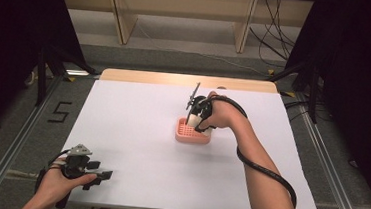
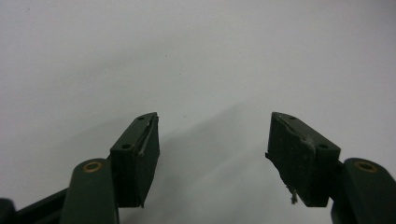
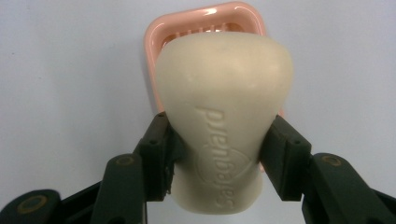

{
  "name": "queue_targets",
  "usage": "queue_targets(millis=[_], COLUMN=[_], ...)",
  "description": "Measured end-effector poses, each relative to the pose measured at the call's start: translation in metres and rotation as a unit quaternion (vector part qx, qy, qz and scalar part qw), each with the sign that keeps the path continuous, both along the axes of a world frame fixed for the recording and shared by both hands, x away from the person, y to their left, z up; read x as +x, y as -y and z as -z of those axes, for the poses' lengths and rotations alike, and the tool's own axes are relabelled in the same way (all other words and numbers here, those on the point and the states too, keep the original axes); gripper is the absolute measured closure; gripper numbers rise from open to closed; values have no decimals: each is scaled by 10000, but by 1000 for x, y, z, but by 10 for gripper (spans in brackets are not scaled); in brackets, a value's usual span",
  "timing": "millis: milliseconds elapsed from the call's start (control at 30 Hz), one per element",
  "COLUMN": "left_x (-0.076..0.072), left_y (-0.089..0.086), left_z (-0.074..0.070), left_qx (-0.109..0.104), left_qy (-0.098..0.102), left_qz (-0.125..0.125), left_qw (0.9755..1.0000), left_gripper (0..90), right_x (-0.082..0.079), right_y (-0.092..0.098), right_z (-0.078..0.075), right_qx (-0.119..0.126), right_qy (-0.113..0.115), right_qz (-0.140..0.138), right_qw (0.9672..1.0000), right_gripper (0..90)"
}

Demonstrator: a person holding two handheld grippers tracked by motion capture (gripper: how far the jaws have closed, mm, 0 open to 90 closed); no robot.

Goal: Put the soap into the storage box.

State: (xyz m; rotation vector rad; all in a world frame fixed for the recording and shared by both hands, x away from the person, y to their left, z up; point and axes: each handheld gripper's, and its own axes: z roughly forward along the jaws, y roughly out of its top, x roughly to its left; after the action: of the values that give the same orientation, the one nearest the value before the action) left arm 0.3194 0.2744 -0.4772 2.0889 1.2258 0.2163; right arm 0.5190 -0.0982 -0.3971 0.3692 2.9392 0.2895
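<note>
Right gripper (image 3: 219, 156) clamps soap bar (image 3: 224, 107) directly above pink soap dish (image 1: 193, 133); soap not yet resting inside, likely release left. Left gripper (image 2: 212, 154) wide open, empty, well apart from dish.

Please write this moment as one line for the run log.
right gripper: shut on soap bar | over pink soap dish | left gripper: open, idle

Quick count: one cream soap bar (image 3: 224, 121), one pink soap dish (image 1: 192, 133), and two hand-held grippers, the left hand-held gripper (image 1: 98, 177) near-left and the right hand-held gripper (image 1: 196, 119) mid-bench. All on one white bench (image 1: 136, 135).
</note>
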Motion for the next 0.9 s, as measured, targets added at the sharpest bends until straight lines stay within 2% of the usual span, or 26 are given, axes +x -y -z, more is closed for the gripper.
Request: queue_targets(millis=[67, 100, 200, 233, 300, 367, 533, 767, 800, 900], left_x=[0, 0, 0, 0, 0, 0, 1, 0, 1, 0], left_y=[0, 0, 0, 0, 1, 1, 1, 1, 1, 1], left_z=[0, 0, 0, 0, 0, 1, 0, 0, 0, 0], left_qx=[-9, -11, -8, -8, -41, -15, -10, -16, -10, -17], left_qy=[5, 4, 14, 14, 18, 43, 44, 42, 46, 39], left_qz=[-7, -7, 3, 3, -19, -38, -36, -35, -29, -38], left_qw=[10000, 10000, 10000, 10000, 10000, 10000, 10000, 10000, 10000, 10000], left_gripper=[337, 337, 337, 337, 337, 338, 337, 337, 337, 337], right_x=[1, -2, 0, 2, 1, 2, 4, 3, 5, 7], right_y=[-1, -3, -4, -3, -4, -4, -5, -7, -6, -6], right_z=[1, 1, 2, 2, 3, 3, 5, 7, 7, 10], right_qx=[15, -17, -8, 1, 29, 34, 14, 40, 14, 43], right_qy=[-37, -45, -67, -29, -83, -54, -35, -72, -14, -11], right_qz=[4, 196, 123, 16, 136, 137, 13, 228, 126, 49], right_qw=[10000, 9998, 9999, 10000, 9999, 9999, 10000, 9997, 9999, 10000], right_gripper=[504, 504, 504, 504, 504, 504, 504, 504, 504, 504])
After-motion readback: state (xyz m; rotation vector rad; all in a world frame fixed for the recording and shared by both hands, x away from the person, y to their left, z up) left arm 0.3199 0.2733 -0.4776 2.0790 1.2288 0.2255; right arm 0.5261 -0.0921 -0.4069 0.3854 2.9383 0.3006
